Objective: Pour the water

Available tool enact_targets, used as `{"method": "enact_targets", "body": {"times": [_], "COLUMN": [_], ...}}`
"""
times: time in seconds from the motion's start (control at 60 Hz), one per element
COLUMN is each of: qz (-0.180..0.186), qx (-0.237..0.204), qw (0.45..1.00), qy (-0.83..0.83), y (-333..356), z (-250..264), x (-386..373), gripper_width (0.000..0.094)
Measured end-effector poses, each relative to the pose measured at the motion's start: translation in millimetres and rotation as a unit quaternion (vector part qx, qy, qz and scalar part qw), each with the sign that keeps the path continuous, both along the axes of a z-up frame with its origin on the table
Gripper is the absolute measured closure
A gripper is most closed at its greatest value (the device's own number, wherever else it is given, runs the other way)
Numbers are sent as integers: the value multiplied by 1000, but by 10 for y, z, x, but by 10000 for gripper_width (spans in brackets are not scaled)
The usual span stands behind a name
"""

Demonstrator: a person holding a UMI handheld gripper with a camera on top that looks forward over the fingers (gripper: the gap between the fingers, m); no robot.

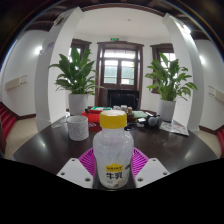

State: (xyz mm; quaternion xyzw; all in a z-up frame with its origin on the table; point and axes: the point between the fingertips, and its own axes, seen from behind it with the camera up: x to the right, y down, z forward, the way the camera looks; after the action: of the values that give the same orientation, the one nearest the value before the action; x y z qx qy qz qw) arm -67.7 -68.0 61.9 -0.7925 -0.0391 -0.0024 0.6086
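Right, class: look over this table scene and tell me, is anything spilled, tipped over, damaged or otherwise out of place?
Nothing stands out. The bottle with the yellow cap stands upright between the fingers of the tool, cap on. The white cup beyond them is upright too, and the dark table shows no spill.

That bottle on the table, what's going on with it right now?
The hand-held gripper has the bottle between its two pink-padded fingers. Whether they press on it cannot be told from this view. The bottle has a yellow cap and a white label, and it stands upright over the dark round table. A white cup stands just beyond it, to the left. No water is being poured yet.
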Motion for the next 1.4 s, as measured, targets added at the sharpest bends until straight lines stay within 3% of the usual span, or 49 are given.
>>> {"method": "enact_targets", "body": {"times": [0.117,0.35,0.5,0.783,1.067,1.217,1.317,1.4], "qz": [11,63,104,138,141,125,123,122], "qx": [-12,-16,0,37,90,97,90,88], "qw": [999,953,865,674,508,495,534,600], "qy": [-35,-295,-492,-725,-845,-855,-831,-786], "y": [94,892,1409,1987,2080,2087,2075,2048], "z": [68,434,607,693,786,843,861,927], "x": [-5,8,-93,-471,-821,-852,-792,-711], "gripper_width": [518,522,521,516,516,512,512,516]}}
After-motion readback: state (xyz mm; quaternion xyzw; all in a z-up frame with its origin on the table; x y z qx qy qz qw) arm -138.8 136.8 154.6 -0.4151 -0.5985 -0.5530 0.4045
